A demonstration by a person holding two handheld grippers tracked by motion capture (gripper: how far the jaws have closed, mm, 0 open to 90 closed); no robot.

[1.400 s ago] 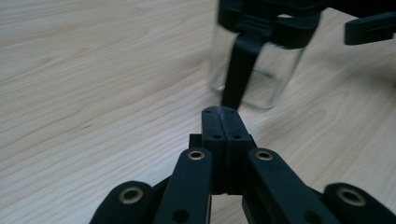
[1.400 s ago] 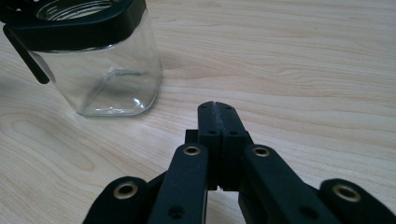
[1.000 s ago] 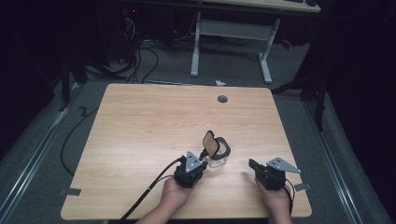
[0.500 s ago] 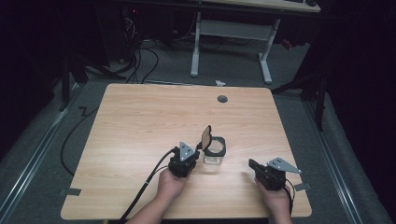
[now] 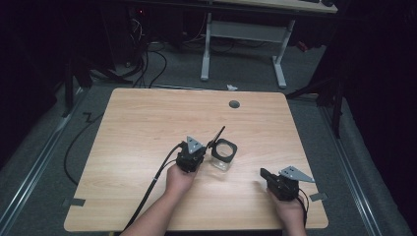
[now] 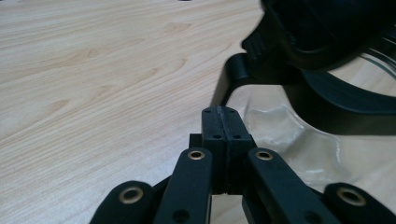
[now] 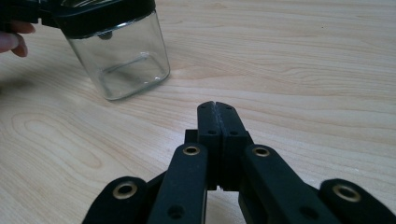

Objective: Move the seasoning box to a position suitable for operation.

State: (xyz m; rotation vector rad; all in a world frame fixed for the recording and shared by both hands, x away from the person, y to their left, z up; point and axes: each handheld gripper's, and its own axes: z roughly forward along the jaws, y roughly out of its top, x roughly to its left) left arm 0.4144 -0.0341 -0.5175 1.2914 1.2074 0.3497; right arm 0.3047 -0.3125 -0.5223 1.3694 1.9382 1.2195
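Since 1 s ago your left gripper (image 5: 191, 156) has slid toward 9 o'clock, off the jar (image 5: 224, 155), and the hinged lid (image 5: 216, 138) has swung from face-on to edge-on, standing up at the jar's 10 o'clock.

- Jar: clear glass w/ black rim, upright on the table (image 5: 147, 123), centre-front, mouth open. Looks empty, as judged from right gripper view (image 7: 119, 51).
- L gripper: jaws pressed together, nothing between them; tips sit just beside the jar wall (image 6: 299, 135), near the lid hinge. Prob. used closed as a pusher to flip the lid, not to pinch.
- R gripper (image 5: 282, 183): jaws pressed together, empty, parked at 5 o'clock of the jar, well apart. You keep it clear so it doesn't knock the glass.
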